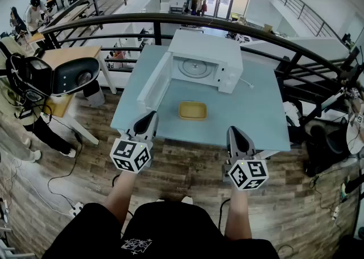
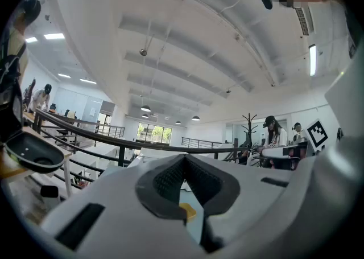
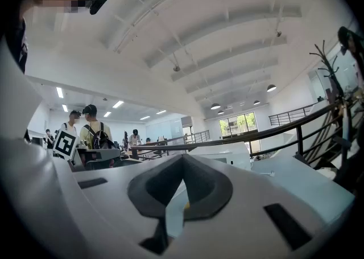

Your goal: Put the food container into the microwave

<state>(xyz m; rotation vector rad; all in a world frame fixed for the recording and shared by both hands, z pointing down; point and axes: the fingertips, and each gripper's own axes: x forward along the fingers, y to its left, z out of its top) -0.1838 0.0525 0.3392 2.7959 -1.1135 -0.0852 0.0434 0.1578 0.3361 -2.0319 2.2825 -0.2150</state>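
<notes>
The pale blue surface [image 1: 259,116] stands on a wood-plank floor against a dark curved railing [image 1: 170,20]. At its far middle sits a white microwave [image 1: 207,46]. Its door [image 1: 154,81] is swung fully open to the left, and the round turntable [image 1: 193,68] shows inside the cavity.

2 bare forearms reach forward and down from the person's black shorts, the left forearm [image 1: 121,194] and the right forearm [image 1: 238,213] roughly parallel and well apart. The shorts carry a small white print, too small to read.

The food container [image 1: 193,110] lies flat on the surface just in front of the microwave's open mouth, apart from it. It is a shallow yellow rectangular tray with rounded corners and a raised rim, and nothing can be seen inside it.

The left claw [image 1: 151,116] hangs over the near edge of the surface, left of the container and pointing toward the door. Its jaws are pressed together at the tips on nothing [image 2: 185,157], and a bit of the yellow container [image 2: 188,213] shows through the gap behind the tips. The right claw [image 1: 232,131] hovers at the near edge, right of the container, also pressed together and empty [image 3: 182,157].

Each claw carries 1 cube with black-and-white square markers, the left cube [image 1: 131,155] and the right cube [image 1: 248,173].
</notes>
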